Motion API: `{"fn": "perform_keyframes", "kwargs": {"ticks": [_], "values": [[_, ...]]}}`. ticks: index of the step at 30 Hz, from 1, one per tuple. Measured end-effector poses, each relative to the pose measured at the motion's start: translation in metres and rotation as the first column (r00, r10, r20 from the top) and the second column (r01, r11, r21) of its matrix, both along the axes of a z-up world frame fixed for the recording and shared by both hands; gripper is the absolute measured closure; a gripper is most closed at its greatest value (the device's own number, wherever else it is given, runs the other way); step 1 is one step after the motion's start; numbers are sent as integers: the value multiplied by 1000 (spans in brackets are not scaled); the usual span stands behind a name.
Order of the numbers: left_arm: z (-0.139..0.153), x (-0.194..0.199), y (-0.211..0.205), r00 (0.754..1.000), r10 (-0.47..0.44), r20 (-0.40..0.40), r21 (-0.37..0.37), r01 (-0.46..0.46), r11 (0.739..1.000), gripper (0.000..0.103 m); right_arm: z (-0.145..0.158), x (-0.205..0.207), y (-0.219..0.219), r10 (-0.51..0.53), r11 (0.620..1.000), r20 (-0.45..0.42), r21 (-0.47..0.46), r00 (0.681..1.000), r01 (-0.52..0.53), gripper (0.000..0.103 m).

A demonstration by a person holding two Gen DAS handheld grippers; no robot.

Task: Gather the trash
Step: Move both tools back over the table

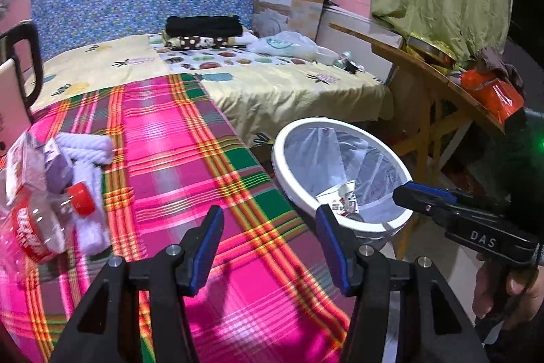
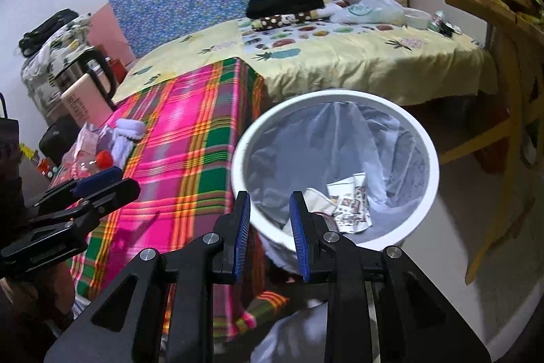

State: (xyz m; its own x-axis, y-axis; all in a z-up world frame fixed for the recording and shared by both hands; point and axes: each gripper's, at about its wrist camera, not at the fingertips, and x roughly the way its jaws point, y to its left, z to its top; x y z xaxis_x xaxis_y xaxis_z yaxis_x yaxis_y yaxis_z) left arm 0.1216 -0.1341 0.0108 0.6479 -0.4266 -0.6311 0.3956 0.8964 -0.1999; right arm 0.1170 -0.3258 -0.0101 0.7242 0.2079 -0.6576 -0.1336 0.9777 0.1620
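Right gripper (image 2: 270,232) above near rim of white trash bin (image 2: 335,97), blue-padded fingers (image 2: 242,228) apart, nothing between. Bin lined with pale bag, printed paper scraps (image 2: 350,204) at bottom. Left gripper (image 2: 98,184) at left edge, over plaid-covered surface (image 2: 180,138). Clear plastic bottle with red cap (image 2: 102,159) and white cloth (image 2: 127,133) on plaid near left edge. Yellow pineapple-print bed (image 2: 357,63) behind.

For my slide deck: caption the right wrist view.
Open, empty right claw hovers over the lined white bin holding paper scraps.
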Motion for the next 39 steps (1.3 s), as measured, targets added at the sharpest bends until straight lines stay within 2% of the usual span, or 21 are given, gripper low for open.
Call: {"fn": "perform_keyframes", "kwargs": {"ticks": [14,28,29,32,39], "values": [[0,-23,52,991,130,15,-9,-130,991,45,6,-11,41,125,992,46,-3,991,-125,78],[-8,-40,93,970,243,25,11,-244,970,45,0,-11,68,223,974,60,22,973,-225,76],[-9,-40,97,968,251,20,9,-252,968,45,0,-11,71,231,972,62,19,971,-233,72],[-10,-39,108,962,271,7,3,-271,962,45,1,-10,78,251,967,63,21,966,-253,45],[-12,-37,130,949,316,6,7,-316,949,45,1,-3,90,277,960,60,34,959,-279,44]]}}
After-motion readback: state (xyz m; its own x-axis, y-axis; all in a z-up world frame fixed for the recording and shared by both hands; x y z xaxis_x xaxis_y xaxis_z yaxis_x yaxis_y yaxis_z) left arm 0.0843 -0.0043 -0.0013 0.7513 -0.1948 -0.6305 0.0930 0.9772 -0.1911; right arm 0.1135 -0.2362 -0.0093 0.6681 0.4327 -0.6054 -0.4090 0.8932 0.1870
